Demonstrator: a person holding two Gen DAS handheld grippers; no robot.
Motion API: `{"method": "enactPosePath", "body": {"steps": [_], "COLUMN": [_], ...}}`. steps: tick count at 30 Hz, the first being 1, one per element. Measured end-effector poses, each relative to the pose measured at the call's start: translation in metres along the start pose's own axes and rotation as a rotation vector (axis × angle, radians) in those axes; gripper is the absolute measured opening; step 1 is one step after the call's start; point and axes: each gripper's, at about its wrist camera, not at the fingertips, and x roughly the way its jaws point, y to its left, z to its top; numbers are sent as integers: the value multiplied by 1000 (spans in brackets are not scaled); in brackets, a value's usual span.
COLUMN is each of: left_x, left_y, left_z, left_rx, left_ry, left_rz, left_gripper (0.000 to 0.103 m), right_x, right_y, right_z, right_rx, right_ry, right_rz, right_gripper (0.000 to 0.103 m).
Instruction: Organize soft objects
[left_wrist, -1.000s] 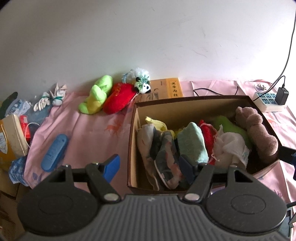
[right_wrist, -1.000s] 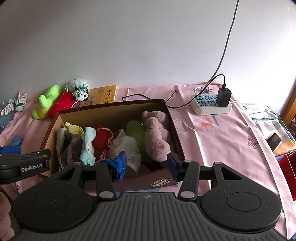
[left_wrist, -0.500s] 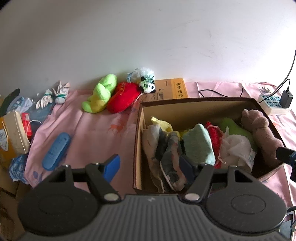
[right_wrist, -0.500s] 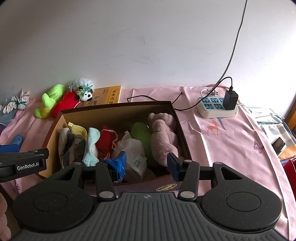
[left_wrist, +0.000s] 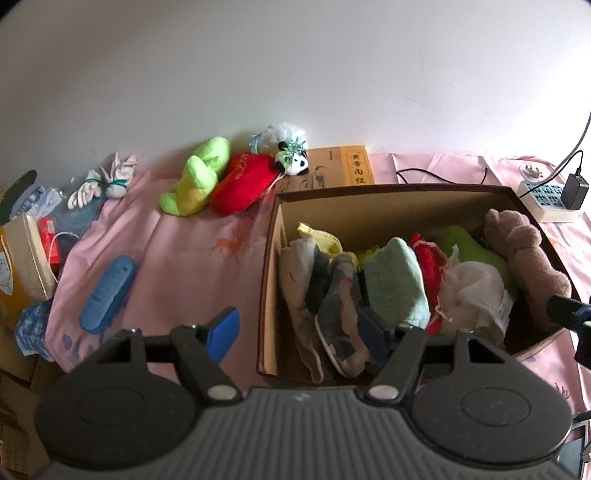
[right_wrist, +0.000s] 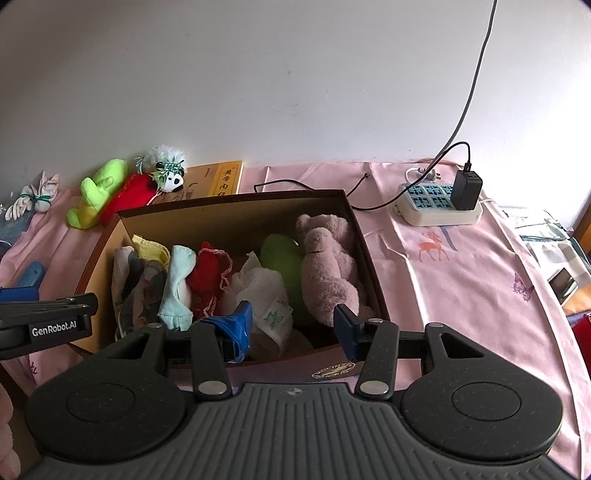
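Still, both grippers are spread and empty: the left gripper (left_wrist: 299, 332) near the box (left_wrist: 269, 258), the right gripper (right_wrist: 293, 325) over it; the green toy (left_wrist: 195, 177) and red toy (left_wrist: 243, 184) lie beyond; I'd reach wide, then pinch a toy's middle
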Motion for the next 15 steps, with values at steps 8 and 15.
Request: {"method": "enactPosePath", "body": {"steps": [8, 15], "left_x": [1, 1], "left_y": [0, -2], "left_z": [0, -1], "left_rx": [-5, 0], "left_ry": [1, 7], "left_rz": [5, 4], "left_gripper": [70, 70], "right_x": [5, 6], "right_y": [0, -3], "right_z": [0, -2], "right_rx": [0, 9], "right_ry": [11, 13], "right_rz": [10, 7], "right_gripper": [33, 33]}}
